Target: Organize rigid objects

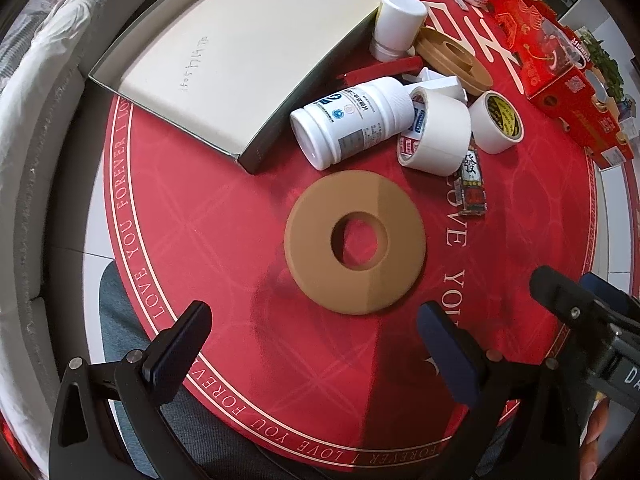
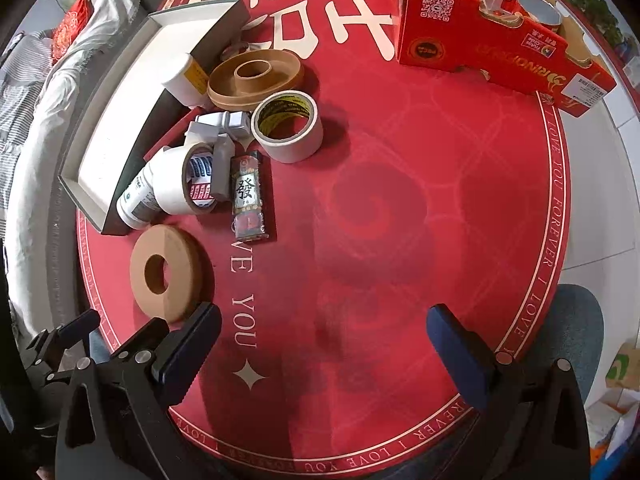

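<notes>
Broadly, left to right across the red mat:

Box: the open grey box point(image 1: 240, 60) sat at the far left of the mat point(image 1: 248, 344), its pale floor bare — by my reading the place the loose items were meant to go.

Clutter: a white pill bottle point(image 1: 352, 120) lay on its side just beside the box's near corner, with two tape rolls point(image 1: 436, 132) and a small upright jar point(image 1: 396, 24) crowded close behind it.

Ring: the flat cardboard ring point(image 1: 356, 244) lay alone on the mat, apart from the clutter and nearest to the tools; being round, it had no long axis to line up with.

Left gripper: the left gripper point(image 1: 316, 344) hovered straight behind the ring, jaws spread wider than the ring and holding nothing — the ring sat dead ahead between the two finger lines.

Right gripper: the right gripper point(image 2: 324, 352) pointed at bare mat, jaws wide and empty; the ring point(image 2: 168, 272) lay off beyond its left finger.

Nearer hand: the left, I judged — a short push forward and down would bracket the ring.
</notes>
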The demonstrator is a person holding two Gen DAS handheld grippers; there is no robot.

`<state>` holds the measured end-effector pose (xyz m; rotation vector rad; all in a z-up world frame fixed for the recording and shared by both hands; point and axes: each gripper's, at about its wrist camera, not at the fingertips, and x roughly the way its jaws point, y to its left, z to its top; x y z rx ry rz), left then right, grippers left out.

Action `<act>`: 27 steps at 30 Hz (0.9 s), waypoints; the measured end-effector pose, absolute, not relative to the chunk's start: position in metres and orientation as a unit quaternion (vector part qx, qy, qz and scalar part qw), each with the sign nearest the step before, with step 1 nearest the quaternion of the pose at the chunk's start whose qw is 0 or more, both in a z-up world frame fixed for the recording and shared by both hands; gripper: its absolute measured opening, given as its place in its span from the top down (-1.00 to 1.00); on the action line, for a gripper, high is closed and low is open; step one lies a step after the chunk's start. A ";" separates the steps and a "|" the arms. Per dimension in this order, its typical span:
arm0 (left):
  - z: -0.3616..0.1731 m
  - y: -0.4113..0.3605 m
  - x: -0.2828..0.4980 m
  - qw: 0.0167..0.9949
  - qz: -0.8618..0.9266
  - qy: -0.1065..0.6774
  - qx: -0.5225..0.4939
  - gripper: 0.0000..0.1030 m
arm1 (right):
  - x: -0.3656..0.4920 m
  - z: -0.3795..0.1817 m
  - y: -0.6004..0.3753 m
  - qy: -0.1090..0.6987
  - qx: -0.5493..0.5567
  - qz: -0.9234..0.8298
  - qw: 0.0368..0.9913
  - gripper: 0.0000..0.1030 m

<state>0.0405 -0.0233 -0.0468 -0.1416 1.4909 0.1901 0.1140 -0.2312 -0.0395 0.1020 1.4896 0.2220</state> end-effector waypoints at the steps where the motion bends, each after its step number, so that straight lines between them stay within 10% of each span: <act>1: -0.047 -0.021 0.041 0.730 0.087 0.675 -0.065 -0.99 | 0.113 -0.039 -0.231 0.676 0.046 0.100 0.728 -1.00; 27: -0.080 -0.006 0.125 0.778 0.136 0.593 -0.155 -1.00 | 0.175 -0.056 -0.241 0.673 0.013 0.067 0.737 -1.00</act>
